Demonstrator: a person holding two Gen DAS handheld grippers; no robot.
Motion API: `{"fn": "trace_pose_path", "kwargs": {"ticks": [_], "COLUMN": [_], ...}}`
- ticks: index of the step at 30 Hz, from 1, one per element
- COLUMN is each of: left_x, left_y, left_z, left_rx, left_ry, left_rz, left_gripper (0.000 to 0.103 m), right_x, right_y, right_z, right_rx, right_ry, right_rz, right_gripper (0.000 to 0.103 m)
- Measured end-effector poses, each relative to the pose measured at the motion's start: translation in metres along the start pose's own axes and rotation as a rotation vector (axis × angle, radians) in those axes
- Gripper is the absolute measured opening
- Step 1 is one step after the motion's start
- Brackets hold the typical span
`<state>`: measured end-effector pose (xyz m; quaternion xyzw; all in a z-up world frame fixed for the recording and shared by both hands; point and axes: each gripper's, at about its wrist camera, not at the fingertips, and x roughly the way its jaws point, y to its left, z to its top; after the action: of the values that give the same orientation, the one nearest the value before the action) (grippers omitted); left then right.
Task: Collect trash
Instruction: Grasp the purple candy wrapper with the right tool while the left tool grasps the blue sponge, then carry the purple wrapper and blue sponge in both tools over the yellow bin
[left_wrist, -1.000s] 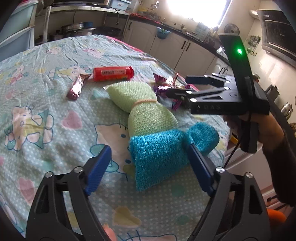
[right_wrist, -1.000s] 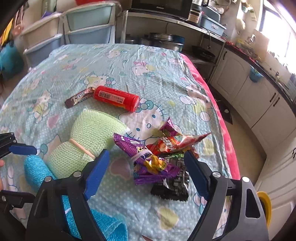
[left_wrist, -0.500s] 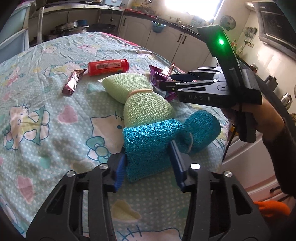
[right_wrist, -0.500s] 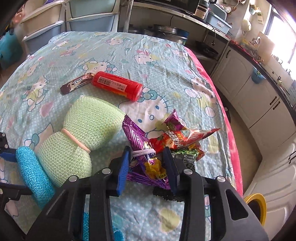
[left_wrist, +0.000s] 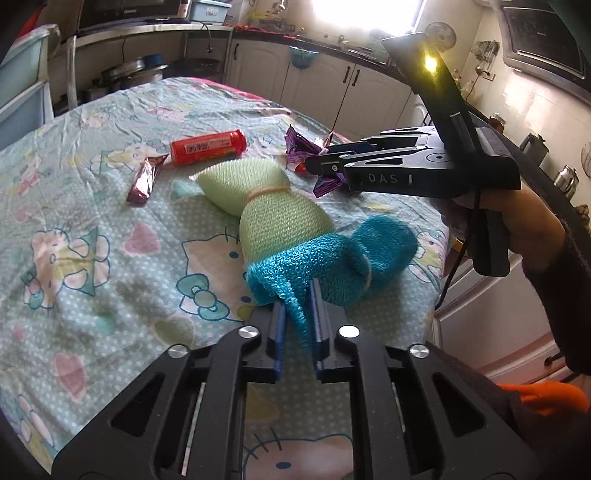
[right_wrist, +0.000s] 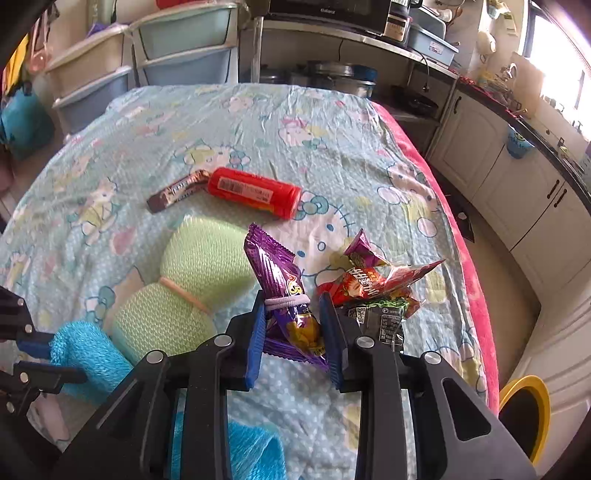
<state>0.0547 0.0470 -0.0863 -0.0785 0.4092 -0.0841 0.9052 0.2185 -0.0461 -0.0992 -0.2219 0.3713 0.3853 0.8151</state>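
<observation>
My left gripper is shut on the near end of a blue mesh bag, which lies against a green mesh bag tied with a rubber band. My right gripper is shut on a purple snack wrapper bound with a white band, lifted off the cloth. Red and black wrappers lie just right of it. A red tube and a brown candy bar wrapper lie farther back. The right gripper also shows in the left wrist view, with the purple wrapper.
The table wears a Hello Kitty cloth with a pink edge on the right. A yellow-rimmed bin stands on the floor at the lower right. Kitchen cabinets and drawer units surround the table.
Both grippers have closed from wide open: the left onto the blue mesh bag's end, the right onto the purple wrapper, which now stands raised off the cloth.
</observation>
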Motion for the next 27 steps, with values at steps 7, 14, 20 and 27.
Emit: {"fn": "trace_pose_path", "kwargs": {"ticks": [7, 14, 20, 27], "left_x": [-0.013, -0.024, -0.026, -0.024], "left_y": [-0.014, -0.012, -0.002, 0.001], "left_z": [0.005, 0.008, -0.001, -0.021], "left_rx": [0.034, 0.02, 0.003, 0.003], "left_ry": [-0.025, -0.029, -0.002, 0.034], "left_rz": [0.012, 0.038, 0.025, 0.008], "left_gripper": [0.003, 0.003, 0.003, 0.001], "right_x": [-0.013, -0.029, -0.039, -0.046], "right_y": [0.0, -0.002, -0.004, -0.005], "right_z": [-0.001, -0.003, -0.006, -0.012], "right_rx": [0.031, 0.052, 0.063, 0.075], "right_ry": [-0.026, -0.058, -0.079, -0.092], "right_rz": [0.014, 0.013, 0.011, 0.021], "right_gripper": [0.027, 0.027, 0.027, 0.027]}}
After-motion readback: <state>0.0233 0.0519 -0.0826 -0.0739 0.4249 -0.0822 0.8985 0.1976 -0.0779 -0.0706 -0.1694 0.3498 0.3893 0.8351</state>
